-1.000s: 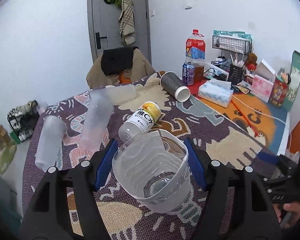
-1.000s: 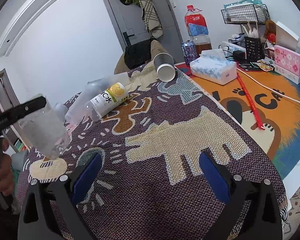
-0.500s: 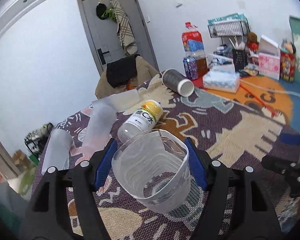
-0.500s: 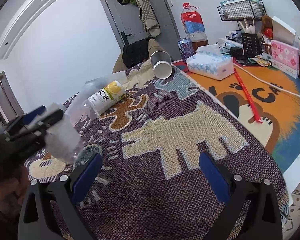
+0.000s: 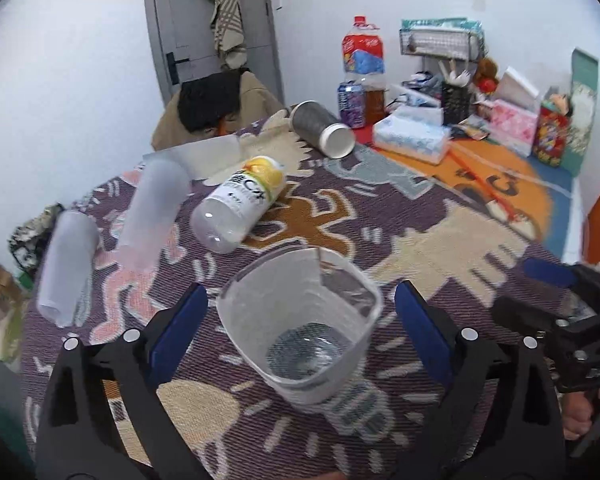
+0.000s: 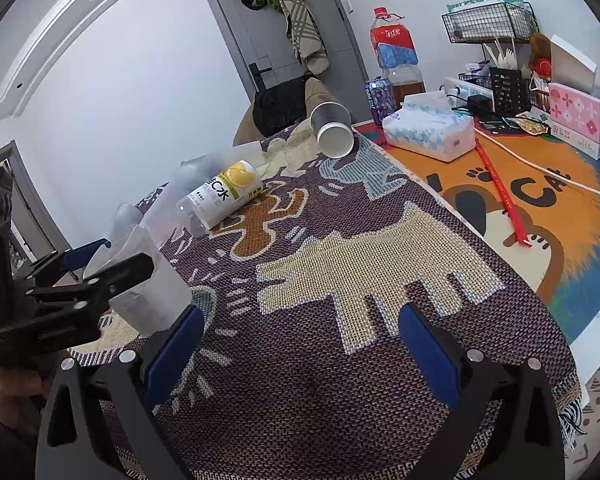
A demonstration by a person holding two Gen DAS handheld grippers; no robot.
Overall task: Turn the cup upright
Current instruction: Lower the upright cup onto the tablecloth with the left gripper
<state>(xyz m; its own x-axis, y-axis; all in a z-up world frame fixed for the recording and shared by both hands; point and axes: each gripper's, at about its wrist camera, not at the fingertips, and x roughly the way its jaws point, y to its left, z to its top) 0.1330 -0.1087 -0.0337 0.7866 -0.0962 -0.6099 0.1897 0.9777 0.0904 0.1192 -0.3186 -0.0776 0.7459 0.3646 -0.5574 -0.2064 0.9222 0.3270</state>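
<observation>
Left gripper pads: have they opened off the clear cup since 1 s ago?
Yes. In the left wrist view the left gripper now shows gaps beside the clear cup; earlier its pads hugged the walls.

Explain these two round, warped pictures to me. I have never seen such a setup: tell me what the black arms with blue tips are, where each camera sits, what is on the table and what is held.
There is no robot here. A person holds a hand-held two-finger gripper in each hand, and each carries a wide-angle camera looking along its fingers.

The left gripper camera shows a clear plastic cup standing mouth up between blue pads that stand apart from it, so it is released.

The right gripper is open and empty over the patterned cloth.

Lying on their sides are a vitamin drink bottle, two frosted cups and a paper cup. A tissue box sits farther back.
</observation>
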